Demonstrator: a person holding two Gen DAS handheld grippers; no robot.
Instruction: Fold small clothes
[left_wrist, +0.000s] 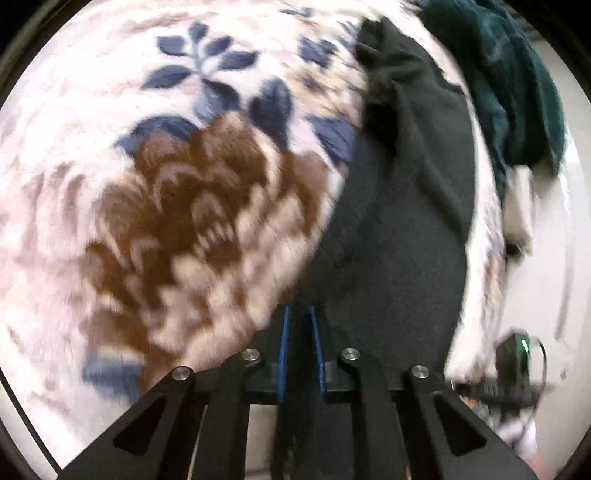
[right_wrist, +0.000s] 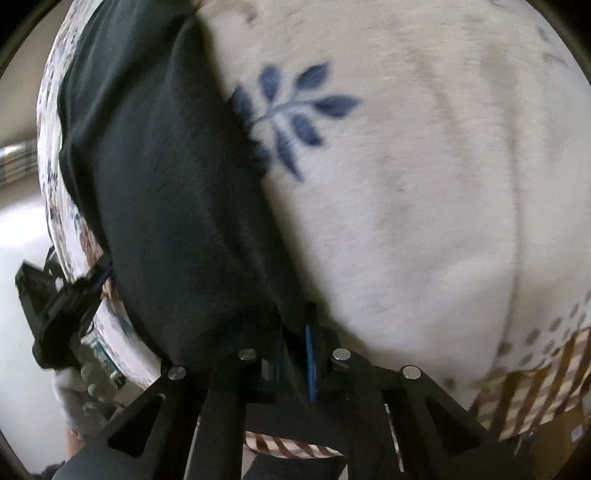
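Observation:
A black garment (left_wrist: 402, 229) lies stretched on a floral fleece blanket (left_wrist: 155, 192). My left gripper (left_wrist: 300, 314) is shut on the garment's near edge, its blue pads pinching the black cloth. In the right wrist view the same black garment (right_wrist: 173, 192) runs from the top left down to my right gripper (right_wrist: 295, 325), which is shut on its edge; the cloth covers the left finger. The left gripper also shows in the right wrist view (right_wrist: 88, 284) at the far left, holding the garment's other end.
A dark green garment (left_wrist: 517, 92) lies at the blanket's far right. The blanket (right_wrist: 424, 184) is white with blue leaves and a brown striped border. A black device with a green light (left_wrist: 515, 354) sits beyond the blanket's edge. A cardboard box (right_wrist: 561, 435) sits at lower right.

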